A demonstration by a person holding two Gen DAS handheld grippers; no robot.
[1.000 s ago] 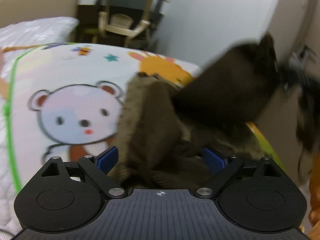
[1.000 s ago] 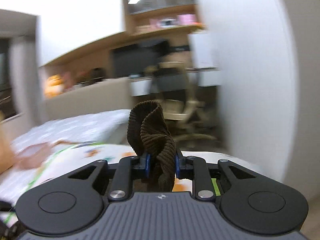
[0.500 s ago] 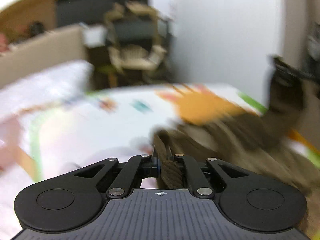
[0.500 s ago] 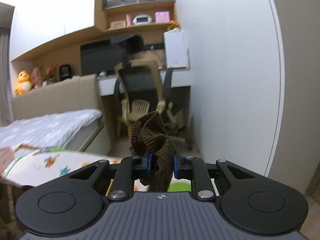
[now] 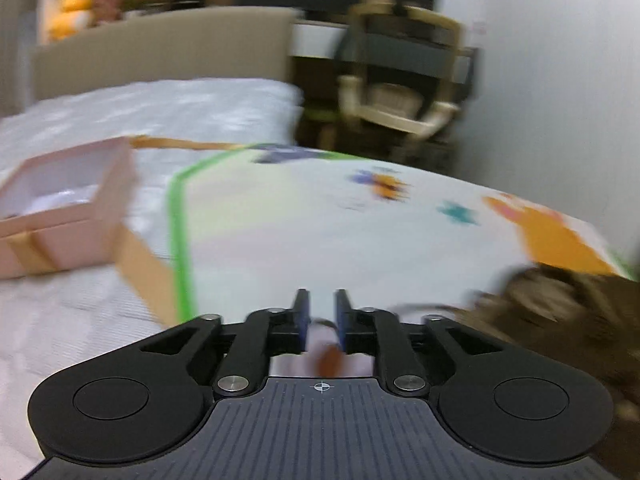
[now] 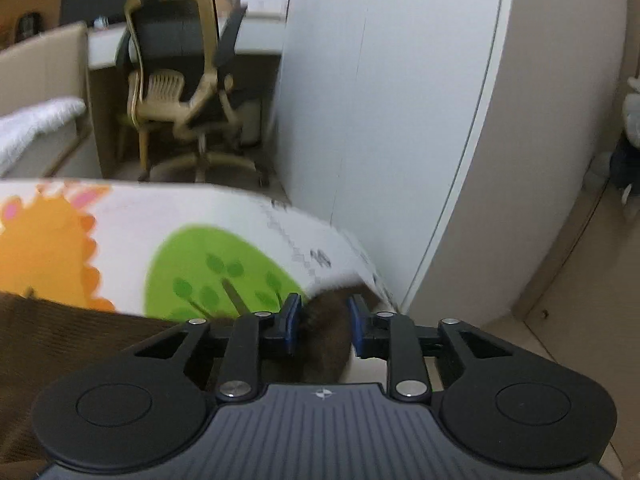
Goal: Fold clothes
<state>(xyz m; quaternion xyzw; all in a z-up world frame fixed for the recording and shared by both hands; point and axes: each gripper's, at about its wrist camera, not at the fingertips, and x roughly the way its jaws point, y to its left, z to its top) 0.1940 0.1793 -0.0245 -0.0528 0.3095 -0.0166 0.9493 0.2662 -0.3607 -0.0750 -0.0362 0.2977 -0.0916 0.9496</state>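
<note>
A brown corduroy garment (image 5: 560,304) lies blurred on the cartoon play mat (image 5: 320,220), to the right of my left gripper (image 5: 322,300). That gripper's jaws are opening, and only the mat shows between them. In the right wrist view the garment (image 6: 60,332) spreads over the mat (image 6: 200,216) at lower left. A fold of it sits between the blue pads (image 6: 292,320) of my right gripper (image 6: 324,306). Those jaws are opening, but the cloth still fills the gap and touches both pads. The right gripper hangs low over the mat's right corner.
An open pink box (image 5: 60,216) and a cardboard flap (image 5: 148,272) sit on the white bedding left of the mat. A beige office chair (image 6: 180,92) and a desk stand beyond the bed. A white wardrobe (image 6: 400,120) rises close to the mat's right edge.
My left gripper shut on the garment's edge, then let go and swung left, away from the cloth. My right gripper sank toward the mat, and the cloth bunch no longer sticks up above its pads.
</note>
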